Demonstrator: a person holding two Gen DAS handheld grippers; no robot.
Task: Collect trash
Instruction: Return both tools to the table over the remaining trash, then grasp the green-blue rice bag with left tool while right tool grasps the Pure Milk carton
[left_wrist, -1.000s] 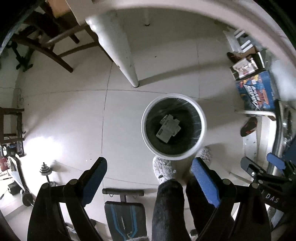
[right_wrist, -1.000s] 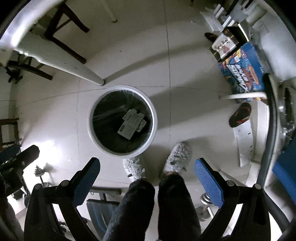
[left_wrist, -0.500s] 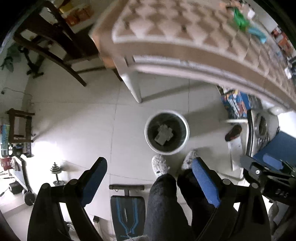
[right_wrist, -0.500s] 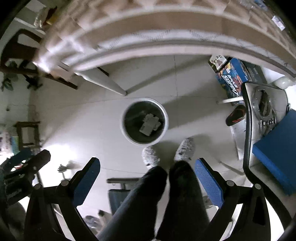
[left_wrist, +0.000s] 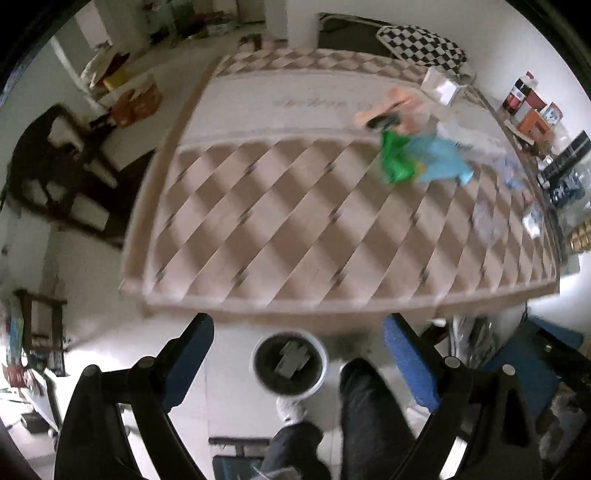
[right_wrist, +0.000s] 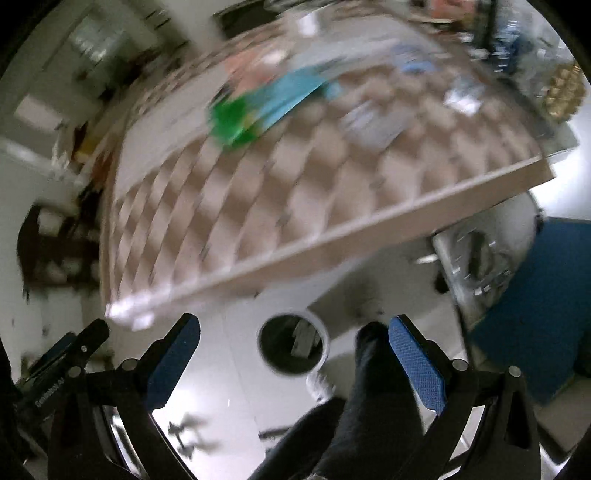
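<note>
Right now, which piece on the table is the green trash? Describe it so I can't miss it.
Start from the checkered table. At its far right sits a cluster of litter; the green wrapper is the crumpled piece at the cluster's left edge, against a light-blue sheet. It is the only bright green thing there.

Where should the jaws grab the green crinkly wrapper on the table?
Probably the green wrapper's free left edge, reached from above with the left gripper, whose jaws are open. It looks crumpled and lies flat on the checked table, so a raised fold gives something to pinch. Its right side touches the blue wrapper. The picture is blurred, so the folds are unclear.
</note>
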